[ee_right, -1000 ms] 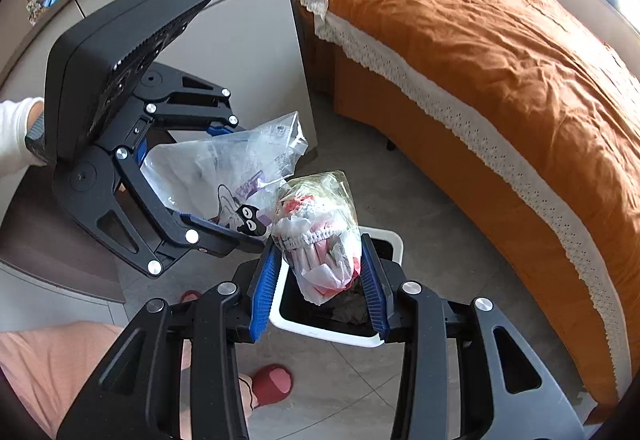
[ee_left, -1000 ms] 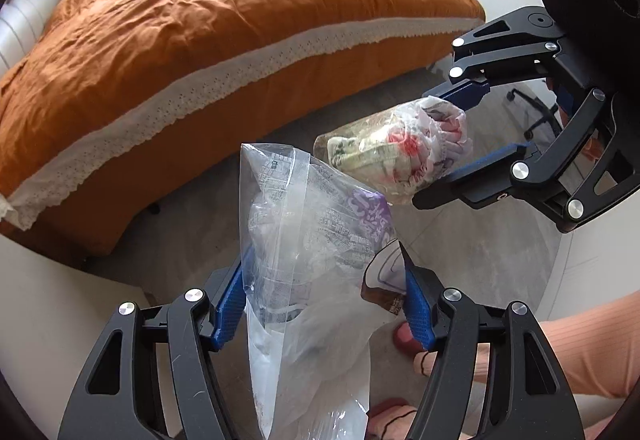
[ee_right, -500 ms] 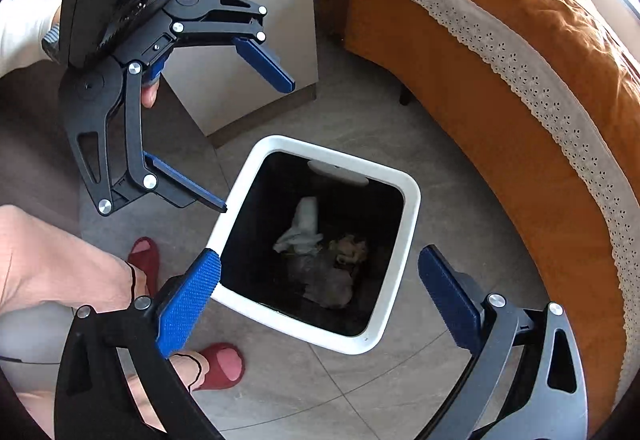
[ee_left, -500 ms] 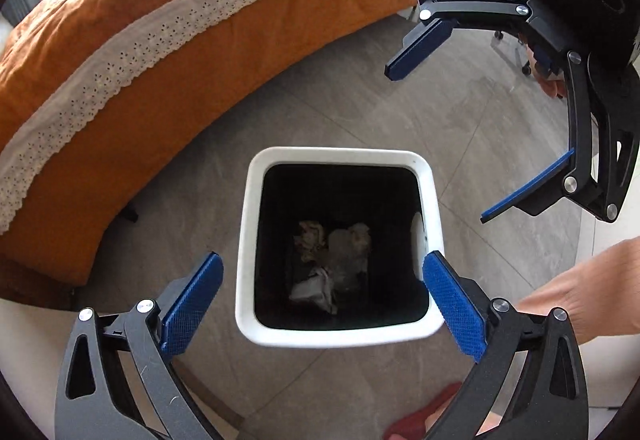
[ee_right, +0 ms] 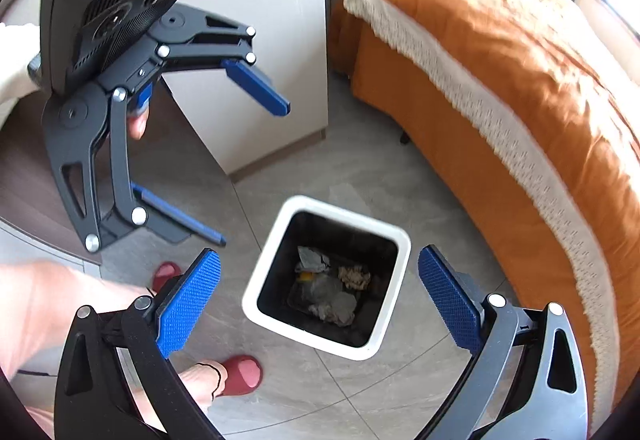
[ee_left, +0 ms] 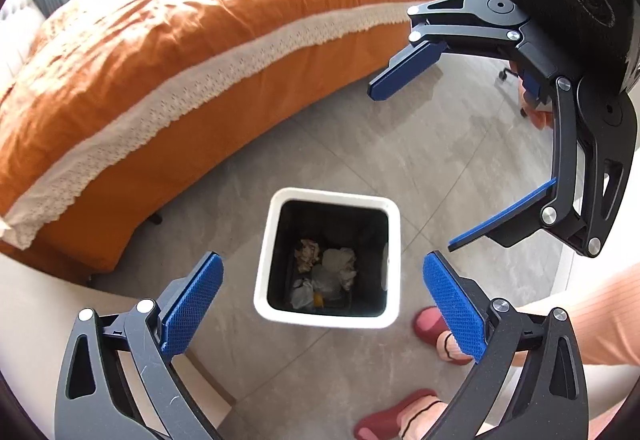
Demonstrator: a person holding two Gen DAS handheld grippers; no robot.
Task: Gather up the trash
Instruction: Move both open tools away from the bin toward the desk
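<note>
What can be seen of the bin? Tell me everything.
The bin is a squarish container with rounded corners, a thick white rim and a black inside, plastic by its look. It stands upright and open on the grey tiled floor, with no lid in sight, between the orange bed and the person's red slippers. At its bottom lie crumpled wrappers and papers, well below the rim. Both grippers, left and right, hang open above it; nothing touches it but the floor and the trash.
</note>
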